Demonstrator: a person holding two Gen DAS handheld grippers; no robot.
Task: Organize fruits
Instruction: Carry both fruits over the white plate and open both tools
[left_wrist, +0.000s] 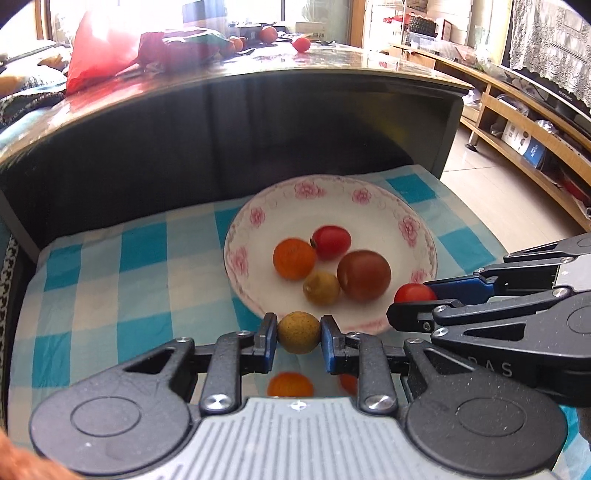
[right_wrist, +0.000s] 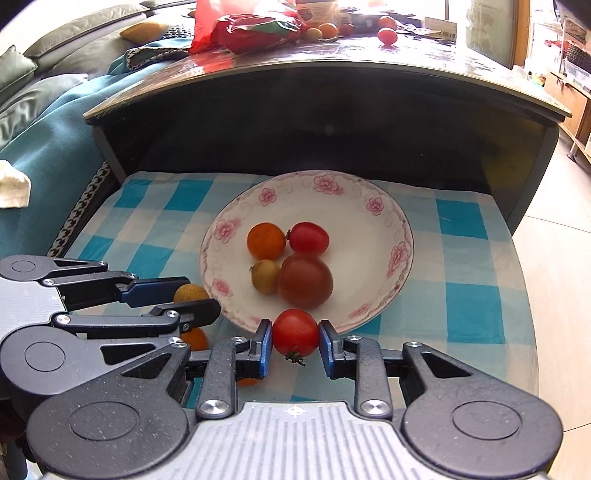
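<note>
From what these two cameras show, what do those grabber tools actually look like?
Both look alike. The left gripper and the right gripper have speckled black linkage arms with silver screws, round black pivot discs, and a ribbed grey body with a small crosshair mark. Their fingertips carry blue pads. Pale letters show on the right gripper's side. No cables or sleeves show.

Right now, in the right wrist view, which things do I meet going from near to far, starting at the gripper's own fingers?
Red tomato held in the right gripper → near rim of the flowered plate → dark brownish tomato → small red tomato → far rim of the plate → dark table top.
</note>
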